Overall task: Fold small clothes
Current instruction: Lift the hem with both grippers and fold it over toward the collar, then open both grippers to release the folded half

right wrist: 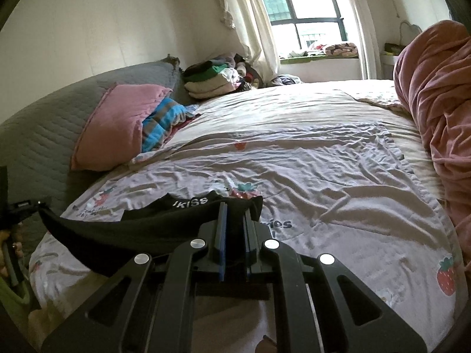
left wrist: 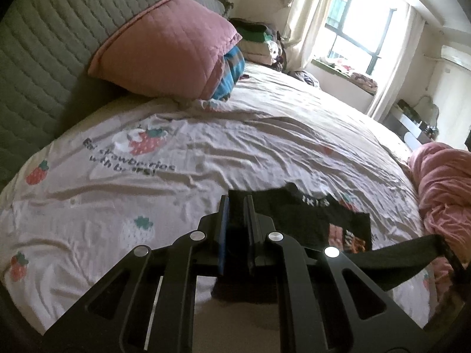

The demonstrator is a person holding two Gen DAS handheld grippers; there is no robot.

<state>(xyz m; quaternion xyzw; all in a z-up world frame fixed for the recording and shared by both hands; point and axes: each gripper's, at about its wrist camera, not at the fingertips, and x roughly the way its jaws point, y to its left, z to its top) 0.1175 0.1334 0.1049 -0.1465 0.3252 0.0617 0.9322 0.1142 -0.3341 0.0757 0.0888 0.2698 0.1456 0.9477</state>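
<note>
1. Left wrist view: the left gripper has its jaws clamped on an edge of the black garment. Ahead and right of the jaws the printed part lies on the bed, while a strip stretches off to the far right.
2. Right wrist view: the right gripper has its jaws clamped on the garment's opposite end, cloth spanning left of them. Folding looks barely begun; whether any fold is already made is hard to tell.
</note>
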